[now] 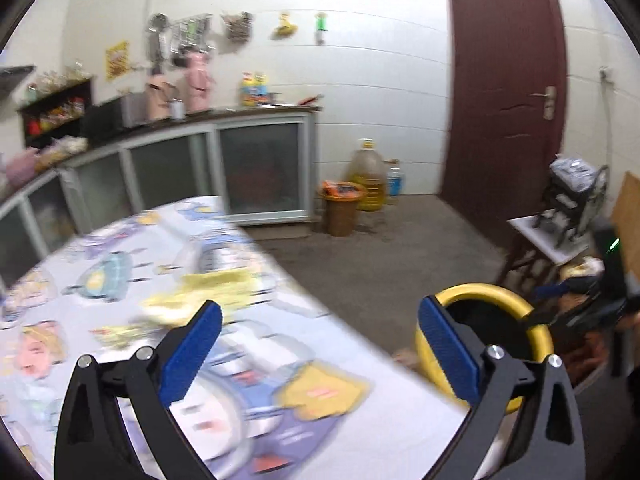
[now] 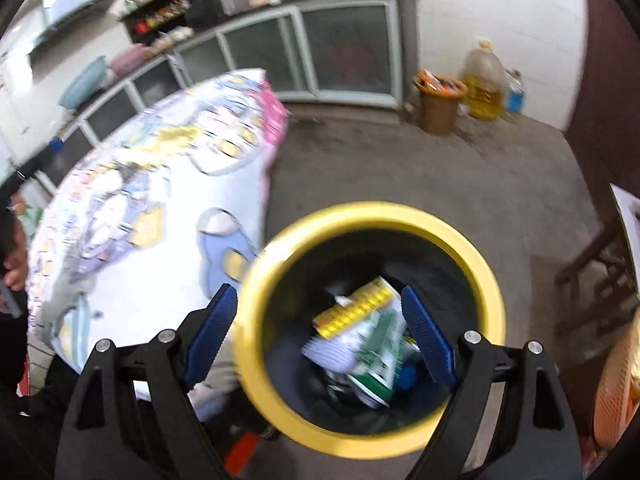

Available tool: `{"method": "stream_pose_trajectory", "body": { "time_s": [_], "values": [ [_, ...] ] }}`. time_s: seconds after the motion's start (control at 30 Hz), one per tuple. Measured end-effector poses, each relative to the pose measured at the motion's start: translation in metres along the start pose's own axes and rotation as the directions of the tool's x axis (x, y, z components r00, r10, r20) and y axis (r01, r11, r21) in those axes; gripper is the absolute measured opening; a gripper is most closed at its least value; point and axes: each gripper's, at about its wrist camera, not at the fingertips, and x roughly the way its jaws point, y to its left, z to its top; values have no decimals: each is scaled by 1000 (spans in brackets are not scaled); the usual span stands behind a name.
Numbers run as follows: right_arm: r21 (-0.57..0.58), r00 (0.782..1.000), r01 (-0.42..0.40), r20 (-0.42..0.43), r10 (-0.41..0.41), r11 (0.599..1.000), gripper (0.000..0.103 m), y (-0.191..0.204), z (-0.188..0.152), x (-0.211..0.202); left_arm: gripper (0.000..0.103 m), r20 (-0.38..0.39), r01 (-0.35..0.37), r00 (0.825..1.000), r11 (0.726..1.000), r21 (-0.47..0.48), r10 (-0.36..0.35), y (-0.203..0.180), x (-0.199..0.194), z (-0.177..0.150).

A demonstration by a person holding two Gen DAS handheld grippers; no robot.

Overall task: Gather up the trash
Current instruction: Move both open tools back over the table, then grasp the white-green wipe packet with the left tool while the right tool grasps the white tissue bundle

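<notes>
The right gripper (image 2: pixel 318 322) hung over the bin (image 2: pixel 256 276), jaws wide, likely for dropping cartons (image 2: pixel 362 336); the left gripper (image 1: pixel 320 354), also wide, faced the table (image 1: pixel 384 420).

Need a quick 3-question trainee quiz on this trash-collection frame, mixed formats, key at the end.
1. True or false: the right gripper is shut on a carton.
2. Multiple choice: the rim of the bin below the right gripper is A) yellow B) green C) white.
3. Fill in: in the left wrist view, the yellow paper scrap lies on the ____.

Key
1. False: both the right and the left gripper are open and empty; the cartons lie inside the bin.
2. A.
3. Table, on its patterned cloth.
</notes>
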Motion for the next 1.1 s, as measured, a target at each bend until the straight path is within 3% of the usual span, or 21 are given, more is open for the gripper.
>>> {"method": "stream_pose_trajectory", "body": {
  "time_s": [0.27,0.4,0.53,0.6,0.87,0.97,1.1],
  "values": [
    [-118,984,-166,44,172,979,83,91,35,13,95,-33,-207,978,976,-66,205,118,-63,-54],
    [-189,970,-229,31,239,955,83,141,48,31,95,-93,-329,942,941,-84,322,170,-93,-83],
    [-235,955,-289,-4,296,928,84,188,58,55,95,-136,-405,910,909,-98,391,201,-109,-103],
    [-255,949,-309,-23,314,916,84,207,62,67,95,-158,-458,883,884,-93,441,215,-112,-110],
    [-324,915,-400,-86,395,857,84,288,76,107,95,-221,-498,861,848,-180,458,265,-103,-131],
    [-325,903,-427,-106,416,844,84,312,82,126,95,-230,-493,865,842,-218,446,278,-98,-134],
    [-321,908,-416,-98,407,851,83,333,89,149,95,-242,-499,862,828,-255,445,296,-86,-137]
  ]
}}
